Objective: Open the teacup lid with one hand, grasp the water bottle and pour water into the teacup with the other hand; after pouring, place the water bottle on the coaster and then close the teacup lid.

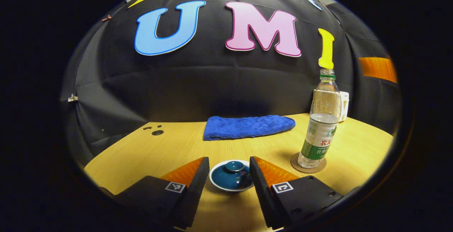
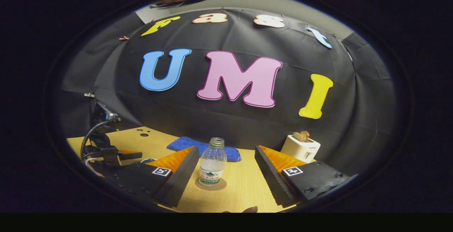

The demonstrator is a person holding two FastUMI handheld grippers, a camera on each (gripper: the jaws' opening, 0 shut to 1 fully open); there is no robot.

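Observation:
A blue teacup [image 1: 231,181] with a white rim, its lid and knob in place, sits on the wooden table [image 1: 162,150]. My left gripper [image 1: 229,173] is open, its two fingers on either side of the cup without touching it. A clear water bottle [image 1: 320,122] with a green label and no cap stands upright on a round brown coaster [image 1: 308,167] to the right of the cup. In the right gripper view the bottle [image 2: 212,166] stands on the coaster [image 2: 211,185] just ahead of my open right gripper [image 2: 226,170], which holds nothing.
A folded blue towel [image 1: 247,126] lies at the back of the table, also seen behind the bottle as the towel [image 2: 184,142]. A white toaster [image 2: 300,147] with toast stands at the back right. The other gripper with cables [image 2: 106,147] is at the left.

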